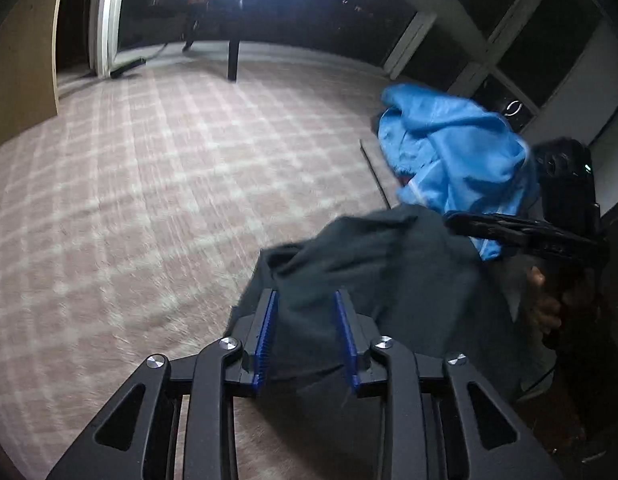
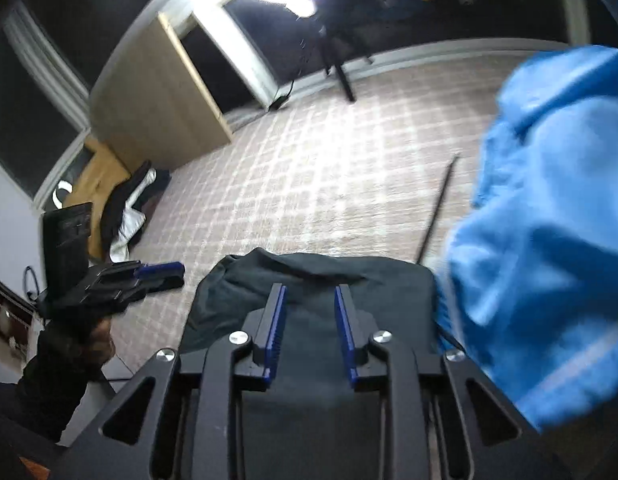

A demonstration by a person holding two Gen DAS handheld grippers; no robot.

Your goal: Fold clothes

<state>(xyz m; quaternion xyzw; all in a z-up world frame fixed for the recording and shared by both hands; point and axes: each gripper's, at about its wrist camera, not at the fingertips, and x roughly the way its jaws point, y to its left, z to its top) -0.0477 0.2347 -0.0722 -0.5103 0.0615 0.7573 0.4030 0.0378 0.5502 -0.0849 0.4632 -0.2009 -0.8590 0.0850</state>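
A dark green garment lies bunched on the checked carpet. My left gripper has a thick wad of it filling the gap between its blue pads. In the right wrist view the left gripper sits at the left edge of the dark garment, and the cloth in it does not show there. My right gripper hovers over the garment's middle with its jaws apart and nothing pinched. From the side, the right gripper reaches in above the dark cloth. A crumpled bright blue garment is close on the right, blurred.
Checked pink carpet stretches away to the left. A thin dark rod lies on it beside the blue garment. A wooden cabinet and a heap of black and white clothes stand far left. A table leg rises at the back.
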